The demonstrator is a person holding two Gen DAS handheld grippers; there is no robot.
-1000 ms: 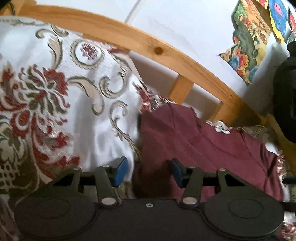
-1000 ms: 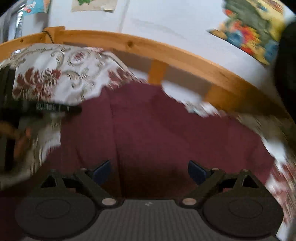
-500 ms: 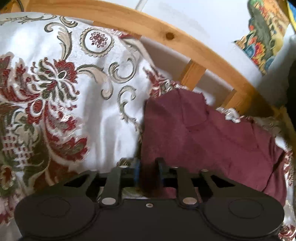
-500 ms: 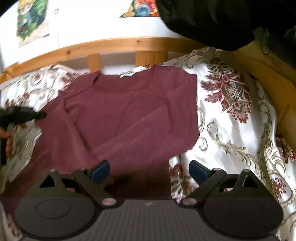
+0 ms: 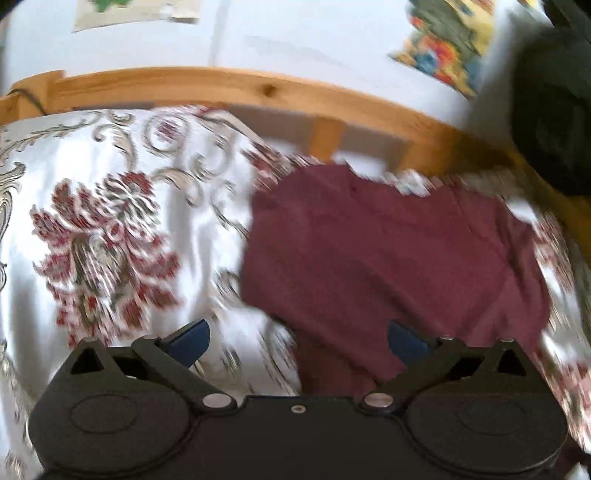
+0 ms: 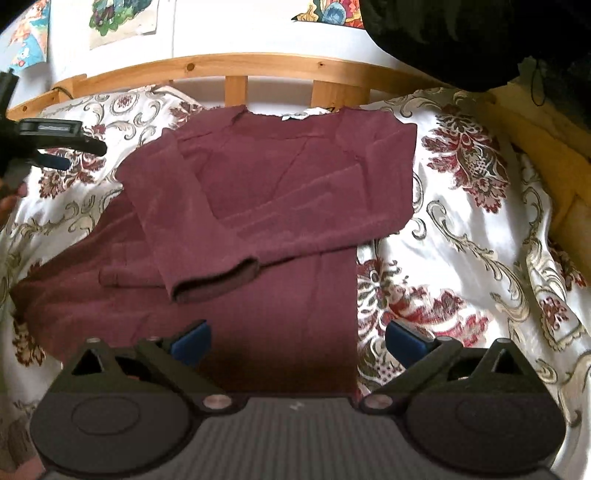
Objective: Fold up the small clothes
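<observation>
A maroon long-sleeved top [image 6: 280,192] lies flat on the patterned bedspread [image 6: 461,229], neckline toward the wooden headboard. Both sleeves are folded across its chest, and one cuff [image 6: 218,280] points at me. My right gripper [image 6: 299,339] hovers over the top's hem, its jaws opening wide with only the flat cloth below them. In the blurred left wrist view the top [image 5: 388,258] lies ahead and to the right. My left gripper [image 5: 297,341] is above its left edge, jaws opening and nothing pinched. The left gripper [image 6: 85,155] also shows at the far left in the right wrist view.
A curved wooden headboard rail [image 6: 258,64] with slats runs behind the top. Colourful pictures [image 6: 122,18] hang on the white wall. A large black object [image 6: 461,37] sits at the upper right. The bed's wooden side [image 6: 546,147] borders the right.
My left gripper was shut on the top's left edge half a second ago; it has let go, opened wide and drawn back upward. My right gripper swung along the hem and opened slightly more.
</observation>
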